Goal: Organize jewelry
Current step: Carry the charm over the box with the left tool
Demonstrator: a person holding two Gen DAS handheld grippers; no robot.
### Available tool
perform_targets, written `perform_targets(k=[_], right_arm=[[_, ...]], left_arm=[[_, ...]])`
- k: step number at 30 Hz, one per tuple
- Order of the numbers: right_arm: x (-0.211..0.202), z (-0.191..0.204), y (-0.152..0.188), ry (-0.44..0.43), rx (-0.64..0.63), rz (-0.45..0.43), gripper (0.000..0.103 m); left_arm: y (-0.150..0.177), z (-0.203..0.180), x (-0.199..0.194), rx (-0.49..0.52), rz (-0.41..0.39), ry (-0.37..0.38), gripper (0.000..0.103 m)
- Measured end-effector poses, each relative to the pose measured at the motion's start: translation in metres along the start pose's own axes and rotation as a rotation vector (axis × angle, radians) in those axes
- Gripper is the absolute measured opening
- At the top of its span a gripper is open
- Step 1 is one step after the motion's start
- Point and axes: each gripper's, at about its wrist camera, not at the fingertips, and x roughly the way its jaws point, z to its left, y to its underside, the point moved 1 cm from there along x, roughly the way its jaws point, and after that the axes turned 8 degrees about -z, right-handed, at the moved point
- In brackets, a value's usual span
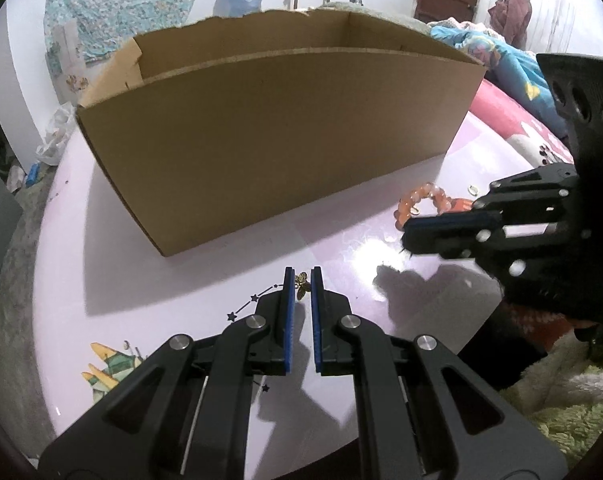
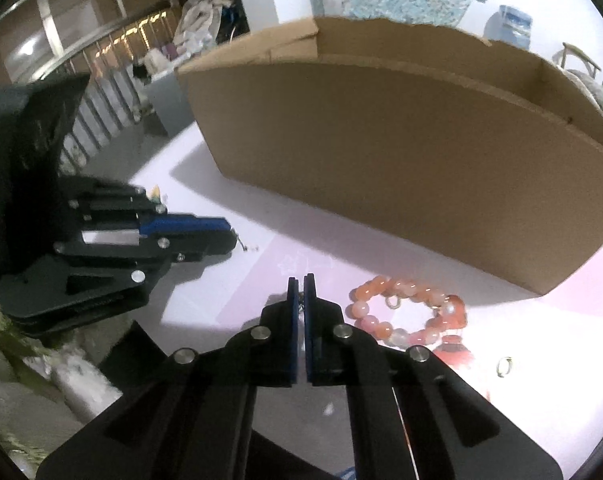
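My left gripper hangs over the pink table, in front of the cardboard box, shut on a small gold butterfly charm. In the right wrist view the left gripper comes in from the left, a tiny piece dangling at its tip. My right gripper is shut, with a small dark piece of jewelry pinched between its blue pads. An orange beaded bracelet lies on the table just right of it, also seen as the bracelet behind the right gripper.
The open box stands close behind both grippers. Small rings and a red item lie by the bracelet. Bedding borders the table on the right. A person stands far back.
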Motion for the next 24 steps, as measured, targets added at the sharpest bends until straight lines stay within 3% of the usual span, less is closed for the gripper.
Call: perform_targets(k=[8, 17, 20, 24], right_arm=[[-0.048, -0.009, -0.026, -0.028, 0.073, -0.136, 0.002], [-0.096, -0.02, -0.093, -0.09, 0.056, -0.335, 0.002], [-0.089, -0.033, -0.116, -0.113, 0.073, -0.328, 0.002], [-0.061, -0.053, -0.136, -0.141, 0.124, -0.241, 0.002]], left_arm=[[-0.016, -0.001, -0.043, 0.005, -0.088, -0.02, 0.007], [-0.081, -0.001, -0.106, 0.045, -0.285, -0.009, 0.007], [-0.104, 0.007, -0.1, 0.061, -0.297, -0.034, 0.007], [-0.125, 0.024, -0.071, 0.009, -0.224, -0.009, 0.007]])
